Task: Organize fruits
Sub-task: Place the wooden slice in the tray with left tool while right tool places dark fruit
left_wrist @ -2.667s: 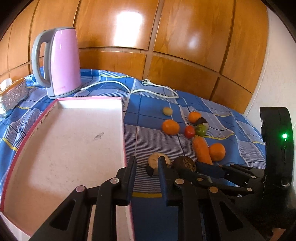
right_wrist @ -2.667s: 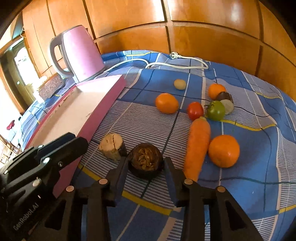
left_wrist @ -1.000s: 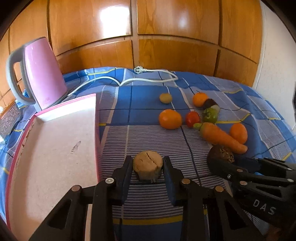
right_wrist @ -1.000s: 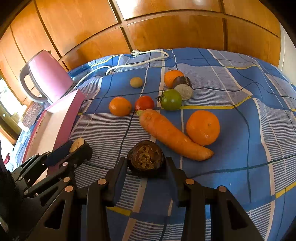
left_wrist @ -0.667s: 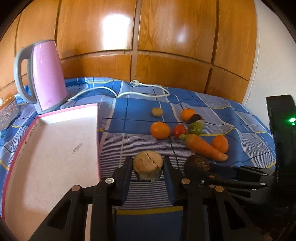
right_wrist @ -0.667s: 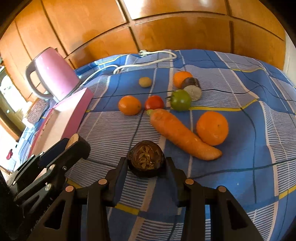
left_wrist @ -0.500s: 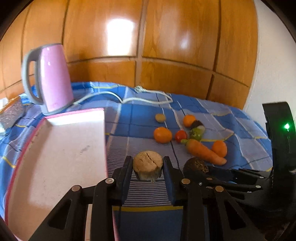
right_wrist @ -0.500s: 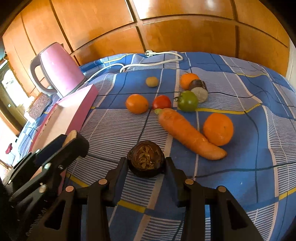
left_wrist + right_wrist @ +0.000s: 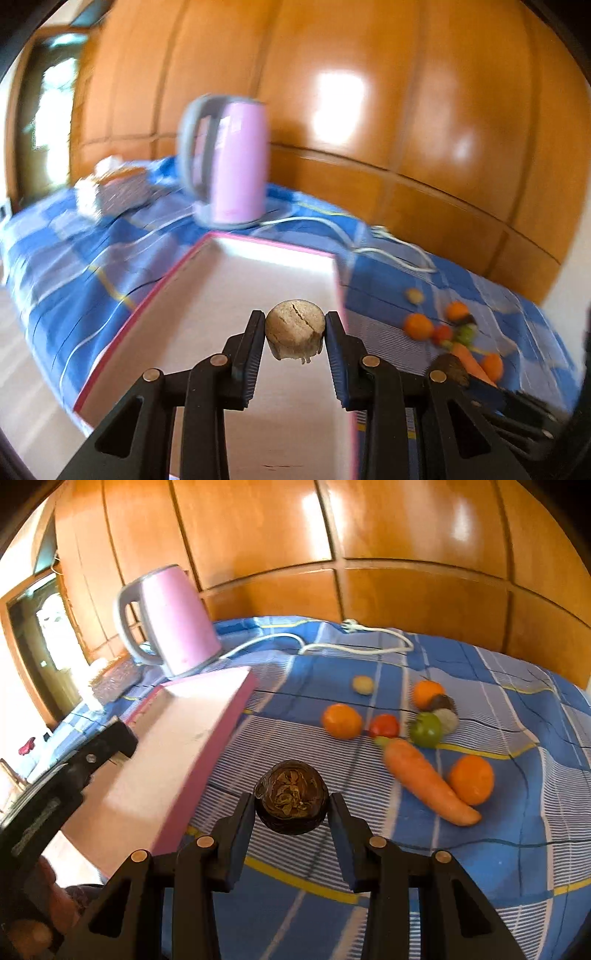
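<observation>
My left gripper (image 9: 295,334) is shut on a tan cracked round fruit (image 9: 294,330) and holds it above the pink-rimmed white tray (image 9: 236,295). My right gripper (image 9: 291,805) is shut on a dark brown round fruit (image 9: 291,796), lifted above the blue cloth just right of the tray (image 9: 177,734). On the cloth lie a carrot (image 9: 424,779), three oranges (image 9: 341,720) (image 9: 471,780) (image 9: 424,692), a red tomato (image 9: 384,725), a green tomato (image 9: 425,730), a small yellow fruit (image 9: 362,685) and a dark halved fruit (image 9: 445,710).
A pink electric kettle (image 9: 173,622) stands behind the tray, its white cord (image 9: 354,642) trailing across the blue checked cloth (image 9: 517,830). A patterned box (image 9: 114,675) sits left of the kettle. Wooden panels (image 9: 369,535) close the back. The left gripper's body (image 9: 55,801) shows at the left.
Both grippers have lifted their fruits off the cloth. The left gripper has swung left, carrying the tan fruit over the tray. The right gripper has risen with the dark fruit.
</observation>
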{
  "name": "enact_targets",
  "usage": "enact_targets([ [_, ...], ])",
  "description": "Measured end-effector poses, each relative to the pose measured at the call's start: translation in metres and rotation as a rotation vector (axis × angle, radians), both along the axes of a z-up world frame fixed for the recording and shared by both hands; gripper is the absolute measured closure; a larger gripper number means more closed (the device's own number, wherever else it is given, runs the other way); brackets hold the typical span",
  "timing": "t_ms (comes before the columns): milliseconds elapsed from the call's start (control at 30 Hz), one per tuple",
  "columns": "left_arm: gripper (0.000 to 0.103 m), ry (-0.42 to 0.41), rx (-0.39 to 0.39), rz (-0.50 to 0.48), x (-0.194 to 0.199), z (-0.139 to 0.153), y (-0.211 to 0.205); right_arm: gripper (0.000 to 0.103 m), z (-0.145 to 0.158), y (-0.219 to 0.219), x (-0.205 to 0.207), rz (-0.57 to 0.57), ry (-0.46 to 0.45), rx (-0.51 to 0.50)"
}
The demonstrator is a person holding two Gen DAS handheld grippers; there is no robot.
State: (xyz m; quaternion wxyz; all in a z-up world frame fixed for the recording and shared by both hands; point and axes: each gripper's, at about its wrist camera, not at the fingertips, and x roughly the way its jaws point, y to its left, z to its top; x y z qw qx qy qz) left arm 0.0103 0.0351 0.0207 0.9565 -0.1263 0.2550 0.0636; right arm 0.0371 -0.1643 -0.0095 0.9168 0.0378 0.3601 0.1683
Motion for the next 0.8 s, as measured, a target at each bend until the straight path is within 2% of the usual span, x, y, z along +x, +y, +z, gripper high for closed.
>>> enact_targets([
  [200, 0.070, 0.025, -0.054, 0.126, -0.001, -0.007, 0.026, 0.062, 0.011, 0.033, -0.003, 0.069, -0.014, 0.042],
  [367, 0.069, 0.054, -0.104, 0.179, 0.000, -0.013, 0.043, 0.062, 0.017, 0.060, 0.001, 0.131, -0.004, 0.053],
  [400, 0.066, 0.054, -0.116, 0.197, 0.000, -0.013, 0.046, 0.062, 0.018, 0.065, 0.002, 0.147, 0.003, 0.062],
  [433, 0.057, 0.055, -0.127, 0.216, -0.001, -0.014, 0.049, 0.061, 0.018, 0.070, 0.004, 0.159, 0.011, 0.068],
  [500, 0.046, 0.057, -0.163, 0.247, -0.002, -0.016, 0.057, 0.060, 0.018, 0.074, 0.009, 0.170, 0.035, 0.092],
  [600, 0.042, 0.053, -0.190, 0.271, -0.004, -0.017, 0.063, 0.060, 0.016, 0.078, 0.014, 0.188, 0.062, 0.134],
  [800, 0.038, 0.043, -0.185, 0.262, -0.006, -0.015, 0.061, 0.060, 0.010, 0.079, 0.013, 0.180, 0.071, 0.112],
])
